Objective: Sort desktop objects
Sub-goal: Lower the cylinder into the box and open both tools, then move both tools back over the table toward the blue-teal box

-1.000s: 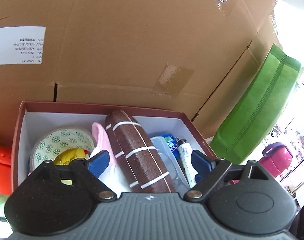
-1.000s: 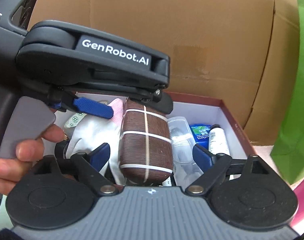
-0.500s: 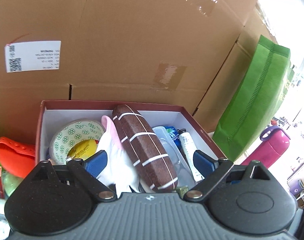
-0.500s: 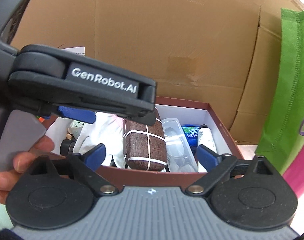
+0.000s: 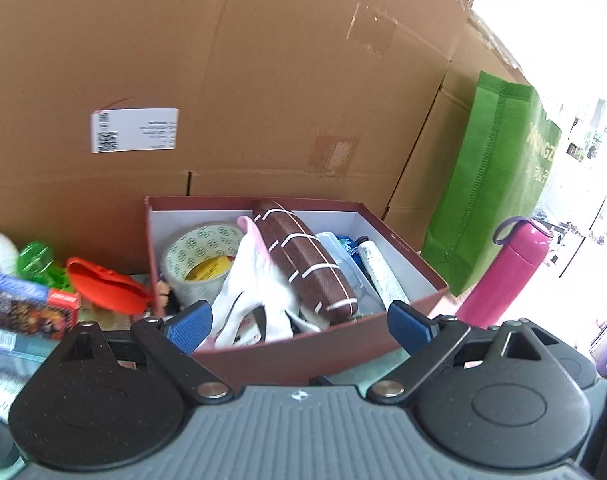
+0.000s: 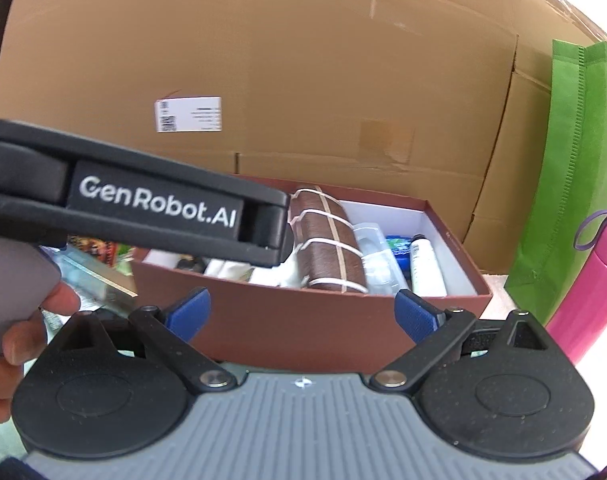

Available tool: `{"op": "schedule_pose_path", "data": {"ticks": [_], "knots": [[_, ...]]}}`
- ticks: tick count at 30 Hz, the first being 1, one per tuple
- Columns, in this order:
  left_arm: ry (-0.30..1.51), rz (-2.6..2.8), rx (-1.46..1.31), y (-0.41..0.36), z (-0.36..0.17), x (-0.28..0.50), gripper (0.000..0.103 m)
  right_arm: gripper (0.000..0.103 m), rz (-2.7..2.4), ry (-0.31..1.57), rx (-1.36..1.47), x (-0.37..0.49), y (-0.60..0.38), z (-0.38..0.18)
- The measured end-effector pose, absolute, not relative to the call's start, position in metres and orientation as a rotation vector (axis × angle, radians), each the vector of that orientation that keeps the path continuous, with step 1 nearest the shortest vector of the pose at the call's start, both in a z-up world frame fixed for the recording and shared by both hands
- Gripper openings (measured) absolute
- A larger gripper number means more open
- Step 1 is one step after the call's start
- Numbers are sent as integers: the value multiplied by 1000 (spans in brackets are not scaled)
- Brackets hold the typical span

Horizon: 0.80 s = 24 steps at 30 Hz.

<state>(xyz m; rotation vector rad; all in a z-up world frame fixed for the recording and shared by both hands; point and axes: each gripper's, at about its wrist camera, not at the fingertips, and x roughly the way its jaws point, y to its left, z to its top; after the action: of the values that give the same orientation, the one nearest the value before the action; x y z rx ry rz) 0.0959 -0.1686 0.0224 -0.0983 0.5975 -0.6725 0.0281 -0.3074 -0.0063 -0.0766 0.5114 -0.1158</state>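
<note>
Cardboard cartons (image 5: 263, 80) wall in the maroon box (image 5: 303, 352); both tools gape wide, empty.

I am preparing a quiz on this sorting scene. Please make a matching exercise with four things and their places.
Things:
1. brown case
2. pink bottle
3. orange item
4. tape roll

Places:
A. outside the red box, on its left
B. in the box, near its left wall
C. beside the green bag
D. in the box, leaning along its middle

Pairs: 1-D, 2-C, 3-A, 4-B
</note>
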Motion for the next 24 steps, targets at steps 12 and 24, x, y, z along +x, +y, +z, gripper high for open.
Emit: {"op": "schedule_pose_path", "data": {"ticks": [12,24], "knots": [[568,-612,-108,-100,6,45,97,96,-29,506,-76,1,-249,-6],[637,-462,-201,-8,-48,24,97,96,189,535,-108,-5,-170,-41]]}}
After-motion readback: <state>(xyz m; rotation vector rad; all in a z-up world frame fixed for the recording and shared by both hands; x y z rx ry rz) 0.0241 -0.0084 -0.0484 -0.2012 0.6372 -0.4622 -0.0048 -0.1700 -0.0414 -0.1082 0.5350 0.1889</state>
